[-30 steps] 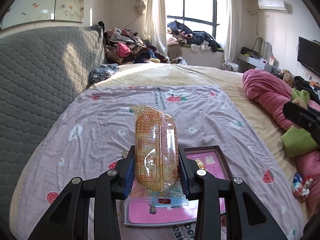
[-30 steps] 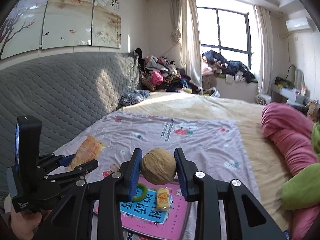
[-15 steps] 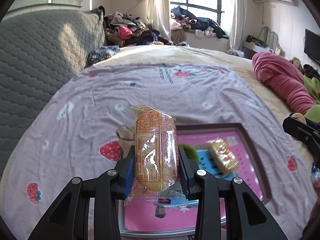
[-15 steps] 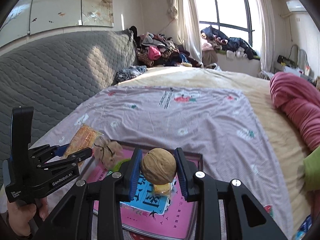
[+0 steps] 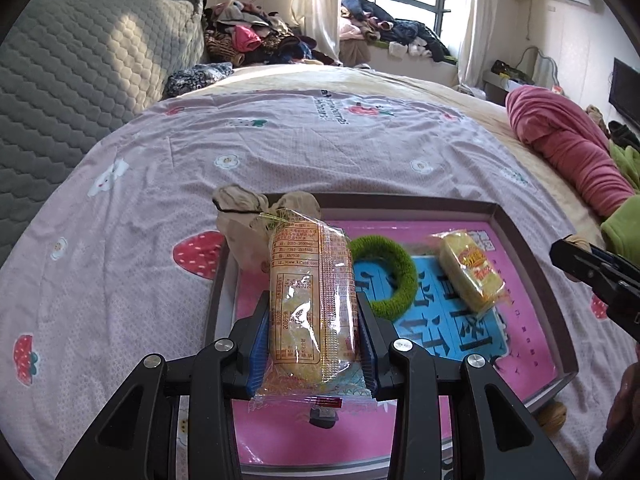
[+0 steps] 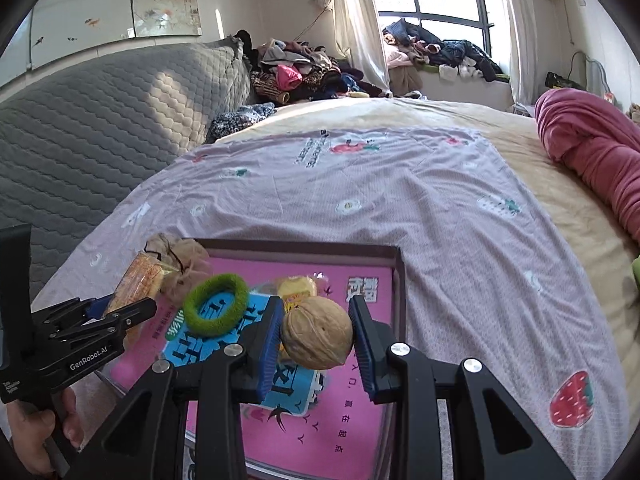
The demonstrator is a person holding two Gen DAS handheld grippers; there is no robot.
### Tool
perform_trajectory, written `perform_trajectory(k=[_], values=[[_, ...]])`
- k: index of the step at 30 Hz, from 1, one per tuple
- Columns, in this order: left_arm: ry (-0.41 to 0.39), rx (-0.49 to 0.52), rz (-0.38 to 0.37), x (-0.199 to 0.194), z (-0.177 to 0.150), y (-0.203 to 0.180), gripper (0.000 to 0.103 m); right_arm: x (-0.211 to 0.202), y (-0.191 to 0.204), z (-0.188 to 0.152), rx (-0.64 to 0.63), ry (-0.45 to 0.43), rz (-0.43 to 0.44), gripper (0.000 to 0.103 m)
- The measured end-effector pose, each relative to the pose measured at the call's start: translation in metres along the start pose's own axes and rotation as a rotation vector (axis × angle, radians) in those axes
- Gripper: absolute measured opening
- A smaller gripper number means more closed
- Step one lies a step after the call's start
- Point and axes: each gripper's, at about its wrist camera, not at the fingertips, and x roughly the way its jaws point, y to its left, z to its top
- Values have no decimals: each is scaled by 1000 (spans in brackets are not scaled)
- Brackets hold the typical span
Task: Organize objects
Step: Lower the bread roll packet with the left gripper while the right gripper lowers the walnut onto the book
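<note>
My left gripper (image 5: 312, 336) is shut on a long orange snack packet (image 5: 310, 300) and holds it over the near left part of a pink tray (image 5: 532, 272). My right gripper (image 6: 316, 332) is shut on a brown walnut (image 6: 317, 332) above the same tray (image 6: 396, 280). In the tray lie a green fuzzy ring (image 5: 384, 276), also seen in the right wrist view (image 6: 216, 304), and a small yellow wrapped cake (image 5: 470, 272). A beige crumpled cloth (image 5: 240, 216) lies over the tray's far left corner. The left gripper shows in the right wrist view (image 6: 116, 312).
The tray sits on a lilac strawberry-print sheet (image 5: 280, 152) on a bed. A grey quilted headboard (image 5: 80, 60) is at the left. A pink rolled blanket (image 5: 568, 148) and green cloth (image 5: 624, 232) lie at the right. A second walnut (image 5: 552, 420) lies by the tray's near right corner.
Both grippers have moved forward and down toward the tray, still holding the packet and the walnut. The tray and its contents now fill more of both views.
</note>
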Motion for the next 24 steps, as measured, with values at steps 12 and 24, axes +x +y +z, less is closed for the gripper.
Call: perform_trajectory(k=[12,24], values=[[8,4,16,10,-14,2,39,8,-8,-11,2,18,-9,34],[36,7,12,17,-26,4,39,32,-10,-24,-12,109,-31,34]])
